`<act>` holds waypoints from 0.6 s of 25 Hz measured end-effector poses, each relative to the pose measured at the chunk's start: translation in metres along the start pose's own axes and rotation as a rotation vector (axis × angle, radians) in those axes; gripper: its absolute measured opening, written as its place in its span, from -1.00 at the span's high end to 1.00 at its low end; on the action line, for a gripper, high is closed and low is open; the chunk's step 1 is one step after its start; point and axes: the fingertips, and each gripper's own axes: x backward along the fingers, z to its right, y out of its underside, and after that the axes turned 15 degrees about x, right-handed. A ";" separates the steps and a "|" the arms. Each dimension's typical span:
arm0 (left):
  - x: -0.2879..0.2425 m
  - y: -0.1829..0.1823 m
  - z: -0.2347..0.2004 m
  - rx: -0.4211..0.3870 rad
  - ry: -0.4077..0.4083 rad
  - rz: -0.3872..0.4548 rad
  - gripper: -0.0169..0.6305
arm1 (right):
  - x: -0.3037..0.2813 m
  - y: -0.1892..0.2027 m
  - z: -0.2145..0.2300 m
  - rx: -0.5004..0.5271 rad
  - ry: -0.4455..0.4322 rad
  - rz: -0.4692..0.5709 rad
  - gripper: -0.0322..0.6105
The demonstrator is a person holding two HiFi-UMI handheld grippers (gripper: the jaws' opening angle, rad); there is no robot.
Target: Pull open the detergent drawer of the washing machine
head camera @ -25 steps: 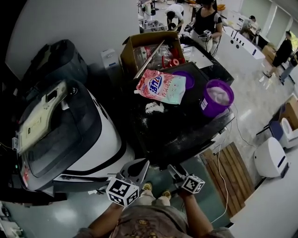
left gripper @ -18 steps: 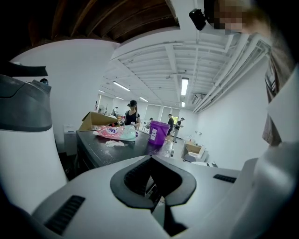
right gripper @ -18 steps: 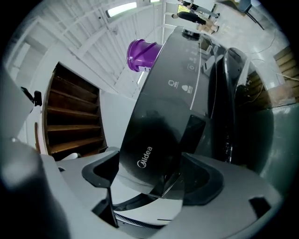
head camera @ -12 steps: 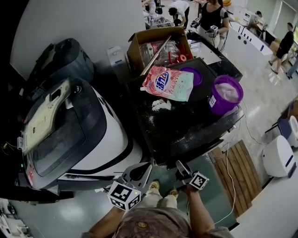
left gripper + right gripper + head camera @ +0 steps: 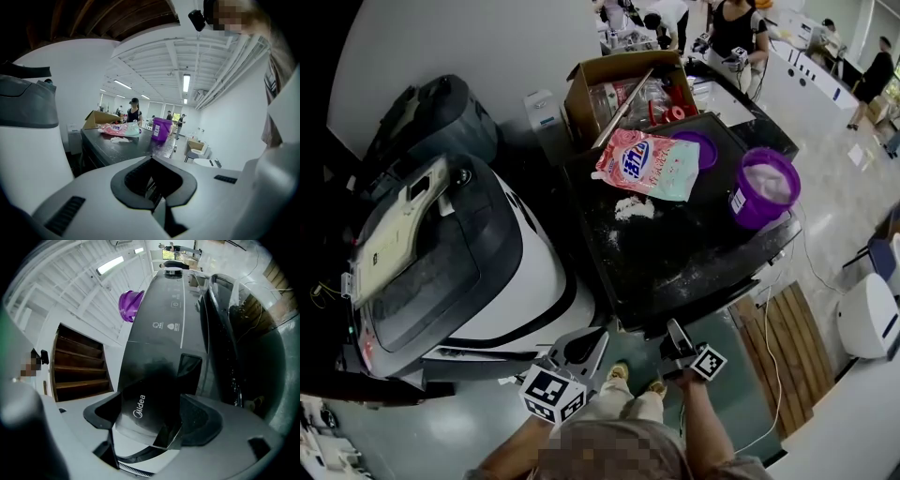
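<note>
- My right gripper [image 5: 150, 405] is released. Its jaws stand spread wide, one dark pad [image 5: 101, 411] on each side.
- The detergent drawer [image 5: 143, 380], a glossy black front with "Midea" printed on it, sits between those jaws. I cannot tell whether either pad touches it, and the drawer looks closed.
- In the head view the right gripper [image 5: 677, 339] points at the front edge of the washing machine [image 5: 675, 258]. The drawer face itself is hidden under that edge.
- My left gripper [image 5: 151, 159] is clenched on nothing, its tips meeting around an empty dark hollow. In the head view the left gripper [image 5: 581, 345] hangs low and just left of the right one, clear of both machines.
- Past the drawer, the machine's dark front strip [image 5: 168, 310] runs away from the right gripper's camera, with small icons printed on it.
- On the machine's black top lie a pink detergent bag [image 5: 649, 165] and a small spill of white powder [image 5: 634, 208]. A purple bucket [image 5: 763, 189] stands near its right edge.
- An open cardboard box [image 5: 623, 80] stands behind the bag.
- A second machine [image 5: 525, 281], white-bodied with a dark lid, stands just to the left.
- A wooden pallet [image 5: 778, 328] lies on the floor to the right.
- People [image 5: 733, 28] stand well behind all of this.
</note>
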 end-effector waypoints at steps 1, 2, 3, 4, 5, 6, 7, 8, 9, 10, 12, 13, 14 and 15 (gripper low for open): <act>0.000 0.001 0.000 -0.002 0.000 -0.002 0.88 | -0.001 0.000 0.000 -0.001 -0.007 0.000 -0.28; 0.000 0.003 -0.001 -0.002 -0.002 -0.004 0.89 | -0.003 0.000 -0.001 -0.003 -0.015 0.000 -0.26; 0.001 0.004 -0.002 -0.001 -0.004 -0.005 0.89 | -0.004 0.001 -0.001 -0.007 -0.021 0.000 -0.25; 0.001 0.005 -0.002 0.002 -0.007 -0.007 0.89 | -0.005 0.002 -0.001 -0.013 -0.025 0.002 -0.25; 0.002 0.006 -0.003 0.005 -0.009 -0.009 0.89 | -0.004 0.002 -0.001 -0.020 -0.028 0.005 -0.25; 0.002 0.007 -0.004 0.008 -0.010 -0.010 0.89 | -0.004 0.003 -0.001 -0.025 -0.032 0.008 -0.25; 0.002 0.007 -0.004 0.010 -0.011 -0.010 0.89 | -0.004 0.003 -0.001 -0.031 -0.039 0.012 -0.25; 0.003 0.007 -0.004 0.012 -0.012 -0.010 0.89 | -0.005 0.003 -0.002 -0.037 -0.049 0.016 -0.23; 0.003 0.008 -0.004 0.013 -0.012 -0.010 0.89 | -0.005 0.002 -0.002 -0.044 -0.060 0.021 -0.20; 0.003 0.008 -0.004 0.014 -0.013 -0.010 0.89 | -0.005 0.002 -0.002 -0.053 -0.069 0.027 -0.19; 0.005 0.008 -0.004 0.019 -0.016 -0.012 0.89 | -0.005 0.002 0.000 -0.072 -0.079 0.039 -0.19; 0.005 0.008 -0.005 0.021 -0.018 -0.014 0.88 | -0.004 0.002 0.002 -0.083 -0.083 0.048 -0.18; 0.005 0.009 -0.005 0.022 -0.020 -0.016 0.89 | -0.003 0.002 0.003 -0.092 -0.088 0.057 -0.17; 0.006 0.009 -0.005 0.022 -0.021 -0.018 0.89 | -0.002 0.002 0.004 -0.099 -0.093 0.067 -0.16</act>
